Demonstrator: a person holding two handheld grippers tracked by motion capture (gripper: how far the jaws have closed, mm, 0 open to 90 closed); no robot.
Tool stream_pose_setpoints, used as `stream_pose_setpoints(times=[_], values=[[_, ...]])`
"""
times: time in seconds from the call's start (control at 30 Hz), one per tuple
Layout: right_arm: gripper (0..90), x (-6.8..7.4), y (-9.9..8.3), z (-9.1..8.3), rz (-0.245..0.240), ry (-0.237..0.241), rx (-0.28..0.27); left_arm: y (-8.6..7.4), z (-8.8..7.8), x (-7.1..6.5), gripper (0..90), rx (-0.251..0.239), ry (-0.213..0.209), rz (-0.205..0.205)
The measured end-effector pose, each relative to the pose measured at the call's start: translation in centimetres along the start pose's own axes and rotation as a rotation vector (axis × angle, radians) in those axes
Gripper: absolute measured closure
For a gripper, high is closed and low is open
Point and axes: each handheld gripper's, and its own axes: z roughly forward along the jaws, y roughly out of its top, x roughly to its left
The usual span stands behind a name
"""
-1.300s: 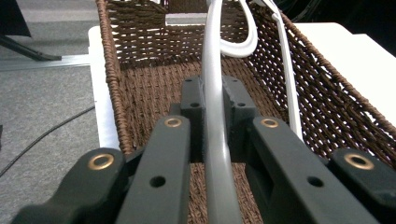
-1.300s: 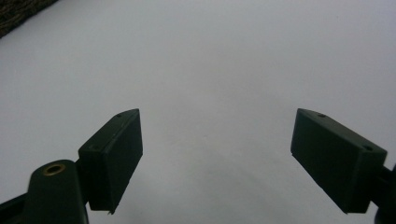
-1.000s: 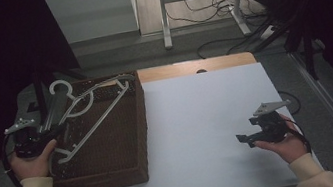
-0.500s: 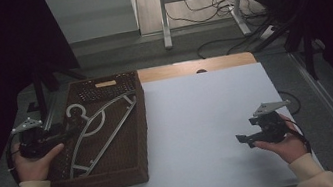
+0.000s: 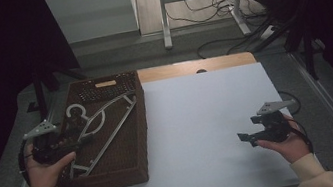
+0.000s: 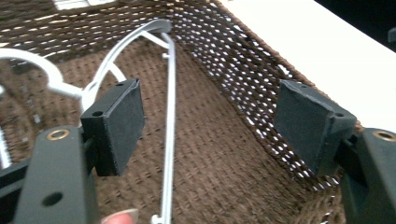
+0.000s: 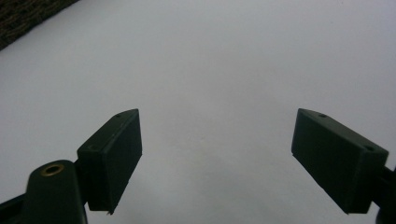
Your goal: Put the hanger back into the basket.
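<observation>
High view takes in the dim room, cables on the floor, the white table [image 5: 209, 117] and a brown wicker basket [image 5: 116, 172] at its left. Left gripper view adds a white hanger [image 6: 168, 116] lying inside the basket. The left gripper [image 5: 69, 147] hovers over the basket's left rim, its jaws just opened wide, gripping nothing. The right gripper [image 5: 245, 137] hangs above bare table, jaws wide, empty.

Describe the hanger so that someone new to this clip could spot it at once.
Start at the white table; a dark brown woven basket sits on its left side. The hanger lies flat inside that basket, slanting from corner to corner, with its hook toward the far left corner. It is the pale grey, thin-framed shape against the brown weave, just ahead of the left gripper, whose jaws stand open.
</observation>
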Motion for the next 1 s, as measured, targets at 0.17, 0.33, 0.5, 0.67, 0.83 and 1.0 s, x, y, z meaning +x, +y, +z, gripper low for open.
stream_pose_setpoints(times=[0.17,0.33,0.5,0.67,0.83,1.0], values=[[16.7,0.1,0.2,-0.1,-0.012,0.004,-0.028,-0.1,0.7,-2.0,22.6,-0.002,-0.042,0.028],[16.6,-0.1,0.2,-0.4,-0.017,-0.001,-0.043,-0.5,1.6,-4.0,21.9,0.014,-0.067,0.059],[16.7,0.0,0.4,-0.4,-0.015,-0.006,-0.055,-0.6,2.5,-5.6,21.3,0.031,-0.097,0.081],[16.7,0.2,0.2,-0.5,-0.028,-0.005,-0.05,-0.5,3.0,-6.7,21.2,0.044,-0.109,0.114],[16.7,0.3,0.0,-0.9,-0.034,-0.009,-0.051,-0.6,3.3,-7.3,21.3,0.045,-0.113,0.128],[16.6,0.4,0.0,-1.6,-0.033,-0.012,-0.075,-1.2,3.7,-7.6,21.1,0.062,-0.111,0.128]])
